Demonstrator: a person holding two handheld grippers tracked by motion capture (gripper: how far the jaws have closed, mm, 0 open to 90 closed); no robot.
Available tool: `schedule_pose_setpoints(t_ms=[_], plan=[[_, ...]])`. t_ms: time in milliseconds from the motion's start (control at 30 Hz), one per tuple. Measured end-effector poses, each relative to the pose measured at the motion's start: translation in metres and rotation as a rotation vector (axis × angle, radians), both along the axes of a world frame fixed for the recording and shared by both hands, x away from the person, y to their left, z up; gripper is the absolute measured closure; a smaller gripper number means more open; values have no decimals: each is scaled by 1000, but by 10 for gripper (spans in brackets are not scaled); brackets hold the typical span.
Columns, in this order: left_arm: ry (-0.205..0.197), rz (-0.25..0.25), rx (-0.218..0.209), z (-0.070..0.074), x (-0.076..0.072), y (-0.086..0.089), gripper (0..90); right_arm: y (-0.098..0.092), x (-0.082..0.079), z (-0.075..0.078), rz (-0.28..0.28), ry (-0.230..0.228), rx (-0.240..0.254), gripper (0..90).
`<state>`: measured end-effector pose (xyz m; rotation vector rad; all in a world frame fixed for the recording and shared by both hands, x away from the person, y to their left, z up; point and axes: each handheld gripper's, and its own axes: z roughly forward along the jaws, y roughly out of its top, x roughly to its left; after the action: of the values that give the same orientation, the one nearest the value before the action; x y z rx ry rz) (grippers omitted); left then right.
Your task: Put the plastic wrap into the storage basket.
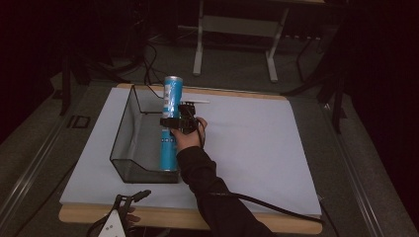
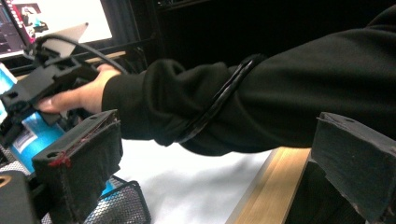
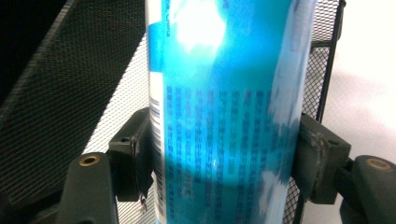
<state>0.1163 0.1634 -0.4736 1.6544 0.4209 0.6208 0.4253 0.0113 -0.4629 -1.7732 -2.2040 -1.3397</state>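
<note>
Two black jaws of my right gripper (image 1: 174, 122) are clamped on a tall blue can (image 1: 171, 126), one pad pressed against each side of it, as the right gripper view shows up close (image 3: 219, 154). I hold the can upright, its long axis nearly vertical, with its silver top pointing up and leaning slightly away from me. My right hand (image 1: 188, 134) wraps the gripper, and my black sleeve (image 1: 210, 192) runs back toward the near edge of the table, with the gripper's cable trailing beside it. The can's lower end sits inside a dark wire-mesh basket (image 1: 129, 138), close to the basket's right wall; whether it touches the basket floor I cannot tell. The basket rests on a white mat (image 1: 257, 143) laid over a wooden table (image 1: 163, 217). My left gripper (image 1: 129, 200) lies low at the near edge of the table, well apart from the can, its jaws spread wide with nothing between them, as the left gripper view shows (image 2: 210, 168).
</note>
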Motion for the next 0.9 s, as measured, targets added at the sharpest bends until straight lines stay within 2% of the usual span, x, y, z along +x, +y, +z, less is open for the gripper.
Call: schedule_pose_setpoints(t_ms=[133, 400, 433, 567, 667, 733, 800, 867, 900], plan=[[0, -4, -3, 0, 0, 0, 26, 5, 3, -12, -48, 14, -5, 313], [3, -11, -9, 0, 0, 1, 26, 17, 2, -27, -72, -24, -81, 297], [5, -11, -9, 0, 0, 1, 26, 17, 1, -28, -79, -42, -84, 295], [8, -15, -3, -1, 0, 0, 26, 22, -1, -26, -69, -102, -153, 276], [8, -16, 1, -1, 0, 0, 26, 22, -2, -23, -61, -137, -187, 262], [12, -17, 0, -1, 0, 0, 26, 20, -5, -18, -54, -193, -209, 260], [17, -19, -4, -1, 0, 0, 26, 16, -8, -8, -43, -234, -189, 214], [20, -21, -8, -1, 1, 0, 26, 11, -11, 2, -6, -259, -163, 167], [21, -21, -8, -1, 1, 0, 26, 9, -13, 7, 9, -280, -165, 145]])
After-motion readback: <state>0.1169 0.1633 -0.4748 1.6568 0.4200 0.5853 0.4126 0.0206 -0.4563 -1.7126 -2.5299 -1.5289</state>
